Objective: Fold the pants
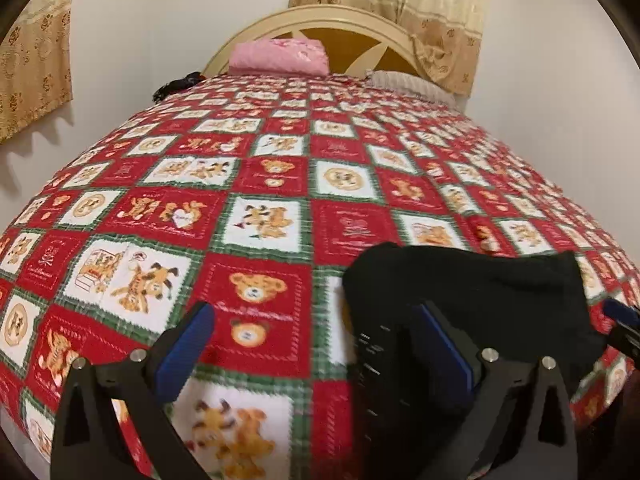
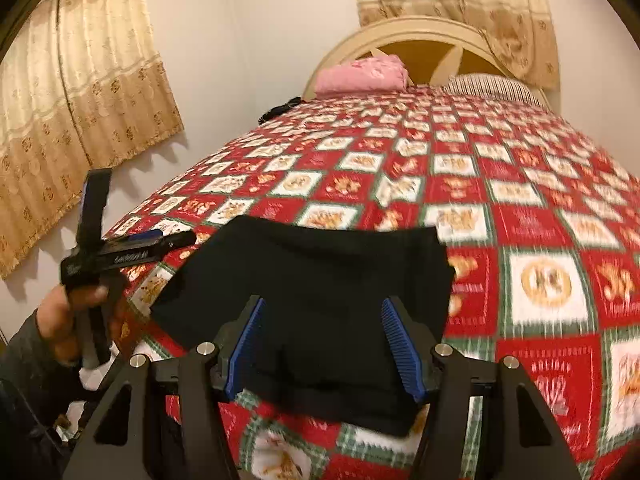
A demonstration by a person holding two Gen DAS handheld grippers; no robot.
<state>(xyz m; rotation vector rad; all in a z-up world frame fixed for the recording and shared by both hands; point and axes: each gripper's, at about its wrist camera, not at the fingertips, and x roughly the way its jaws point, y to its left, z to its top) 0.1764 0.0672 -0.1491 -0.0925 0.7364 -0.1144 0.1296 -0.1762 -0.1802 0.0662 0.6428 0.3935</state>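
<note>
Black pants (image 2: pixel 320 276), folded into a compact stack, lie on the teddy-bear quilt (image 2: pixel 536 288) near the bed's front edge. My right gripper (image 2: pixel 323 300) hovers over their near part, open, its blue pads (image 2: pixel 244 352) apart on either side and not pressing the cloth. In the left wrist view the pants (image 1: pixel 480 292) sit to the right. My left gripper (image 1: pixel 312 308) stands wide open over bare quilt (image 1: pixel 256 224), its right finger in front of the pants' left edge. A hand (image 2: pixel 68 312) holds the left gripper beside the bed's left edge, its fingers (image 2: pixel 96 200) spread.
A folded pink blanket (image 1: pixel 280 56) and a striped pillow (image 1: pixel 408 82) lie by the cream headboard (image 1: pixel 320 18). A small dark item (image 1: pixel 176 84) rests at the far left bed edge. Curtains (image 2: pixel 80 100) hang on the wall. One of my right gripper's fingers (image 1: pixel 622 314) shows at far right.
</note>
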